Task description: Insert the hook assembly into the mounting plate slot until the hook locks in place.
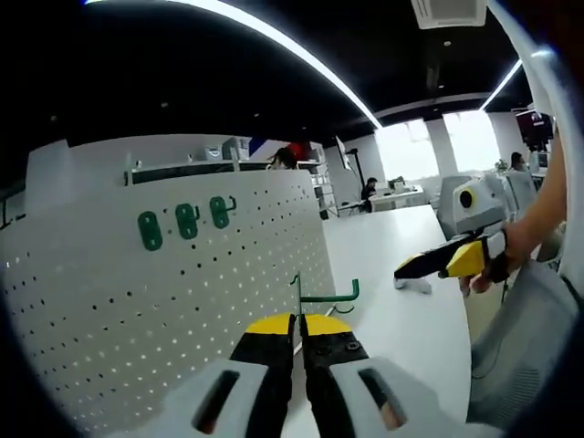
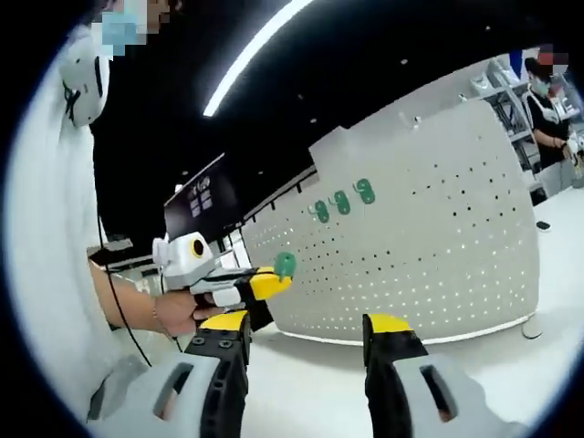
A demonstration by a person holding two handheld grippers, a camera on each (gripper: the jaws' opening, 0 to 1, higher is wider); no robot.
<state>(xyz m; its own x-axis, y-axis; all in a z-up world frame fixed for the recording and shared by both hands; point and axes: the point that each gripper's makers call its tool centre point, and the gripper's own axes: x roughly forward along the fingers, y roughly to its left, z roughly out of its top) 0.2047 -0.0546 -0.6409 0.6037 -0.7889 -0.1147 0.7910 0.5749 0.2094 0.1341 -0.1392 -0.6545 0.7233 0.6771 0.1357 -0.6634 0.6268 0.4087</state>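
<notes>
Left gripper (image 1: pixel 297 321) pinches a green hook (image 1: pixel 327 297) before a white pegboard (image 1: pixel 164 283) bearing three green hooks (image 1: pixel 186 222).

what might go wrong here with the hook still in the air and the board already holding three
1. The left gripper pinches the green hook only by its thin wire near the jaw tips, so it may twist when pressed into the pegboard.
2. The holes are small and closely spaced; the prongs could land in the wrong row, off from the three mounted hooks.
3. The right gripper is open and away from the board, so nothing steadies it if pushed.
</notes>
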